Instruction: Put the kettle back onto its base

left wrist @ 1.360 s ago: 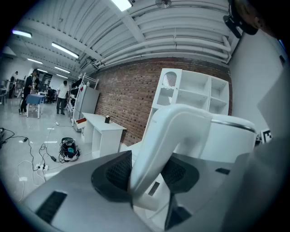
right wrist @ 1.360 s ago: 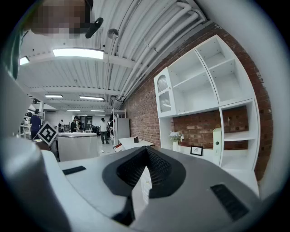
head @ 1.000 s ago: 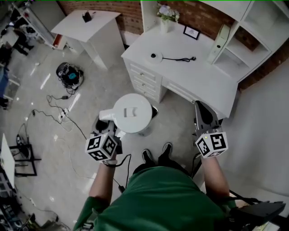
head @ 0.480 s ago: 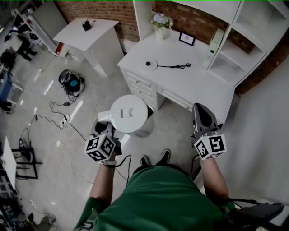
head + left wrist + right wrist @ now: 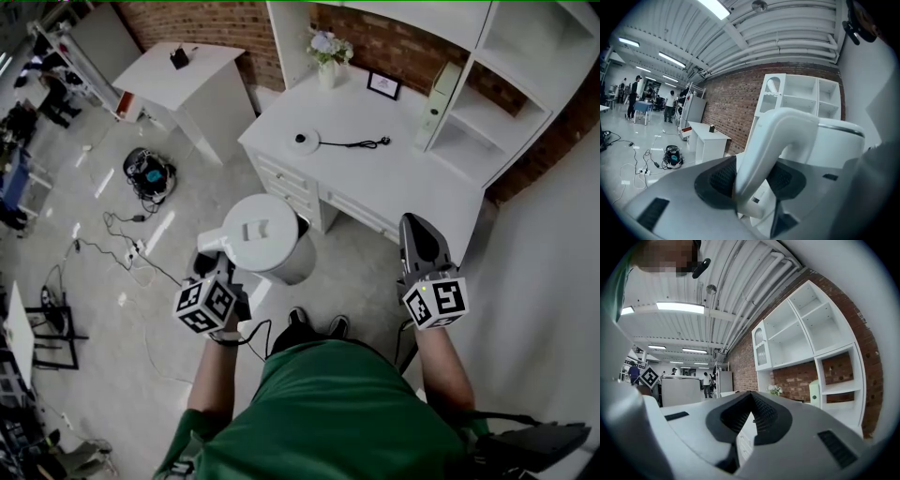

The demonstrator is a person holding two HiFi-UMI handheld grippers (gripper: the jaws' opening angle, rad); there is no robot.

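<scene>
The left gripper [image 5: 217,265] has its jaws clamped on the handle [image 5: 774,140] of the kettle [image 5: 267,234]. In the left gripper view the dark, ribbed pads press on either side of that smooth, white, arched handle. The gripper's marker cube sits just behind the jaws in the head view.

The kettle is held in the air over the pale floor [image 5: 112,234], in front of the desk [image 5: 403,183] and not touching it. It stands upright, with its long axis vertical, so the head view looks down on its round lid with a small rectangular tab at the middle. The handle points down-left in that view, towards the left gripper, and the rounded body faces the desk. The shell looks like matt white plastic, and a thin metal-coloured band rings the body below the lid in the left gripper view.

The base [image 5: 302,141] is well apart from the kettle. It is a flat, round, white disc with a dark centre, lying on the left part of the white desk top. A thin black cord [image 5: 354,144] runs from it to the right.

The right gripper [image 5: 418,230] is further right, off the desk's front corner. Its grey jaws are together with nothing between them, and the black textured pads meet at the tips in the right gripper view [image 5: 751,414].
</scene>
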